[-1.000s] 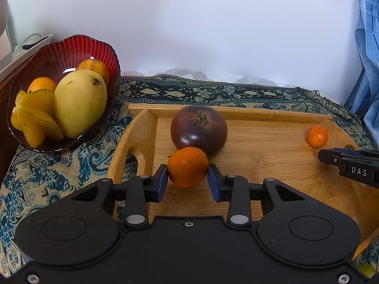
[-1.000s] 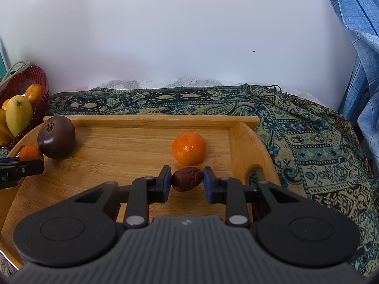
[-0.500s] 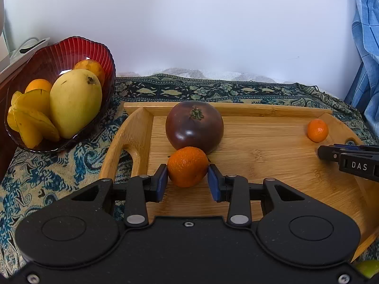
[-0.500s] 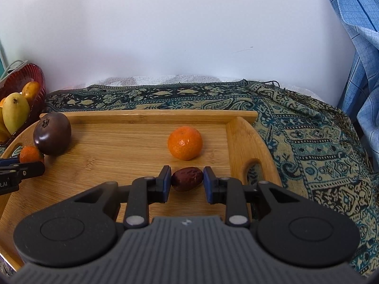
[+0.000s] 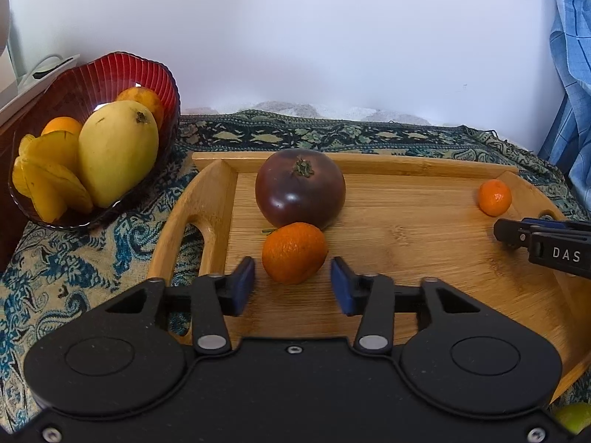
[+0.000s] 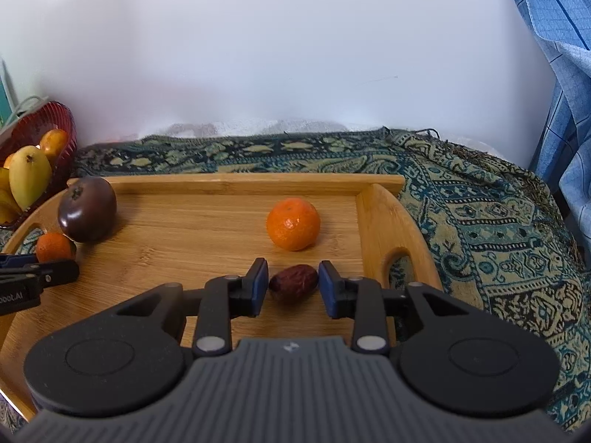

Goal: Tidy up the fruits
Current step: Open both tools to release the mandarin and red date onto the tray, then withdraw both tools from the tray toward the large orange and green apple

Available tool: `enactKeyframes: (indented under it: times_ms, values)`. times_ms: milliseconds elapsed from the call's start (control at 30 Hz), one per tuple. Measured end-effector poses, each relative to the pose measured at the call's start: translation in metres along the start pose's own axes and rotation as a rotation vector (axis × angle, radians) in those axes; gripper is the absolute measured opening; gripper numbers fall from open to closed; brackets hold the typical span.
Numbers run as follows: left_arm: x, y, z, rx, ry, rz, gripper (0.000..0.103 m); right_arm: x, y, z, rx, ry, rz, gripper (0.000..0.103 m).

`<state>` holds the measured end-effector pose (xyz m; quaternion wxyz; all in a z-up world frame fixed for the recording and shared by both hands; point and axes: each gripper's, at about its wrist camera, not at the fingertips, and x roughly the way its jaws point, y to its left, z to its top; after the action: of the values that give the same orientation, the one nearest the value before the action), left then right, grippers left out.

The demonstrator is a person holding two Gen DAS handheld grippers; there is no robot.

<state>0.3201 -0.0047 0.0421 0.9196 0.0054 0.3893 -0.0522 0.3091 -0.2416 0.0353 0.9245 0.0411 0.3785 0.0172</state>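
Left wrist view: the left gripper point(image 5: 292, 285) sits low over the near left part of a wooden tray point(image 5: 424, 236), its fingers point(image 5: 242, 285) opening, with a mandarin point(image 5: 294, 251) resting on the tray between them and a gap showing on both sides. Just beyond the mandarin, touching it, stands a dark tomato point(image 5: 300, 189), which blocks the way straight ahead. A second, smaller mandarin point(image 5: 494, 197) lies at the far right of the tray, near the tip of the right gripper point(image 5: 517, 234). Left of the tray, on a patterned cloth point(image 5: 92, 258) covering the surface, a red bowl point(image 5: 147, 74) holds a mango point(image 5: 117, 152), starfruit point(image 5: 51, 181) and oranges point(image 5: 61, 125). A blue checked fabric point(image 5: 572, 74) hangs at the right.

In the right wrist view the right gripper's fingers point(image 6: 258, 285) are also opening, narrowly apart, around a date point(image 6: 293, 282) lying on the tray; the pads are just clear of it. The second mandarin sits just beyond the date, and the tray's right handle wall point(image 6: 384, 229) rises close by on the right.
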Motion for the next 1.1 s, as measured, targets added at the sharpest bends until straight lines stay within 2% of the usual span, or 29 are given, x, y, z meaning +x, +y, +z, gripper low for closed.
enactKeyframes:
  times_ms: [100, 233, 367, 633, 833, 1100]
  values:
    - [-0.007, 0.002, 0.0, -0.01, -0.003, -0.005, 0.057, -0.007, 0.0, -0.001, 0.014, -0.022, 0.022, 0.063]
    - [-0.023, 0.002, -0.004, -0.012, -0.028, -0.002, 0.079, -0.022, 0.0, -0.004, 0.018, -0.058, 0.032, 0.071]
    - [-0.048, 0.003, -0.014, -0.018, -0.063, -0.009, 0.088, -0.043, -0.001, -0.012, 0.035, -0.092, 0.04, 0.077]
    - [-0.097, -0.003, -0.044, 0.011, -0.132, -0.029, 0.092, -0.083, -0.007, -0.044, 0.04, -0.149, 0.047, 0.088]
    - [-0.129, -0.014, -0.069, 0.017, -0.178, -0.071, 0.094, -0.115, -0.006, -0.069, -0.003, -0.203, -0.018, 0.088]
    - [-0.164, -0.029, -0.104, 0.093, -0.246, -0.064, 0.096, -0.155, -0.006, -0.106, -0.027, -0.261, -0.027, 0.091]
